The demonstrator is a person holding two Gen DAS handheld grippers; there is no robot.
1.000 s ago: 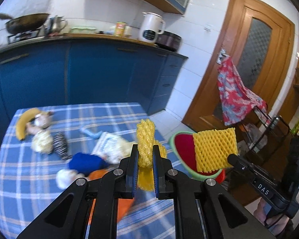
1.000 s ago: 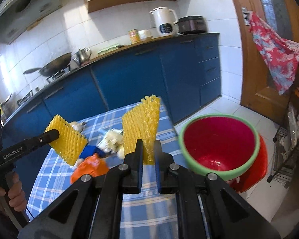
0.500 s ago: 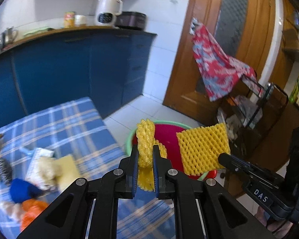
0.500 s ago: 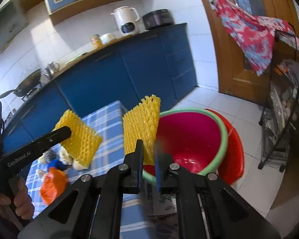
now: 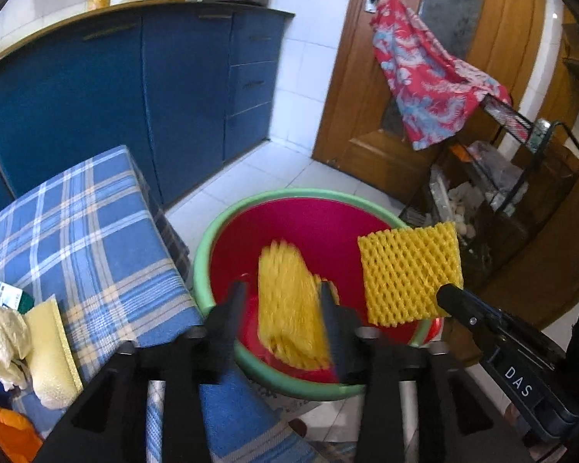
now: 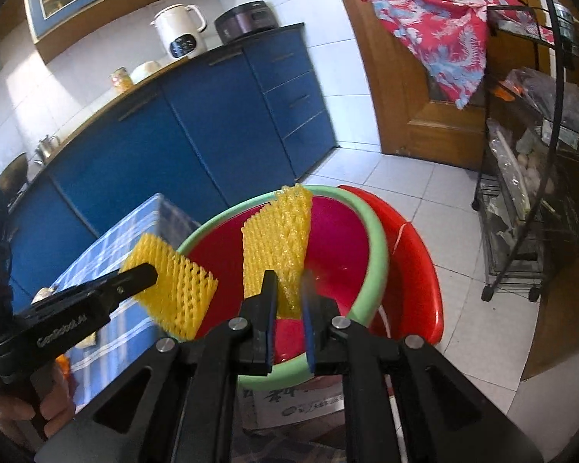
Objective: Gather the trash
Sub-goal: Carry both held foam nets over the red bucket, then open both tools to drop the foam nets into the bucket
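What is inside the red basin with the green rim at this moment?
The basin looks empty: only its wet red bottom shows. Two yellow foam nets hang above it at the grippers. They and the black fingers cover part of the bottom.

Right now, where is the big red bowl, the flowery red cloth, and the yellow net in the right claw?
red bowl (image 5: 251, 202): left wrist view, on its green rim.
flowery red cloth (image 6: 440, 31): right wrist view, on its middle.
yellow net in the right claw (image 6: 276, 239): right wrist view, on its flat face.
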